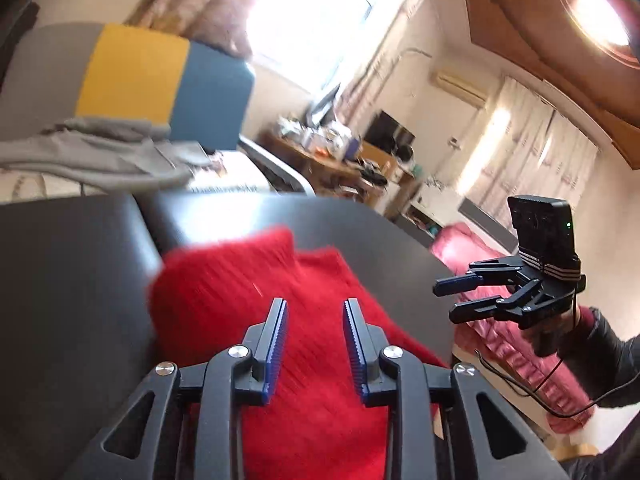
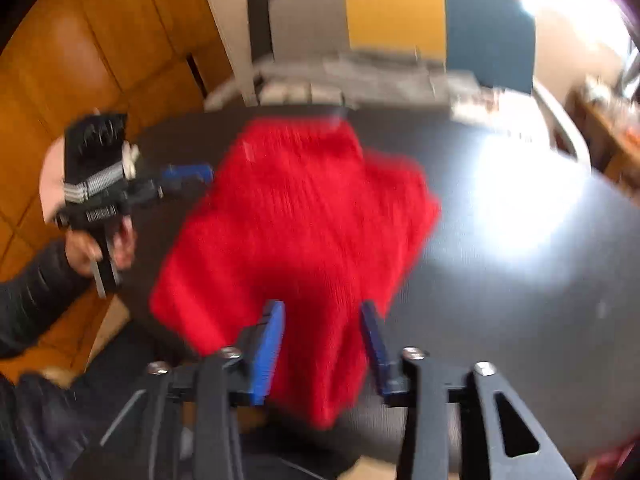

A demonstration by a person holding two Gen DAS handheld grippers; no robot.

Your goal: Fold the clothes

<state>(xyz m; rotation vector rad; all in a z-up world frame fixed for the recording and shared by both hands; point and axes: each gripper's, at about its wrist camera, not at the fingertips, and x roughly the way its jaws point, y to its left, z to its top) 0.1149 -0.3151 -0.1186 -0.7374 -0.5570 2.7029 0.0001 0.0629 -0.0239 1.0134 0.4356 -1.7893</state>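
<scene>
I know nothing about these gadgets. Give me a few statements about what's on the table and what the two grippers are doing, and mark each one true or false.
1. A red knitted garment lies on the dark table. True.
2. The left gripper is clamped on the garment. False: its jaws stand open with nothing between them.
3. The right gripper is open. True.
4. The garment is blue. False: it is red.
5. A person's hand holds the left gripper. True.
6. The right gripper rests on the table. False: in the left wrist view it is held in the air beside the table.
</scene>
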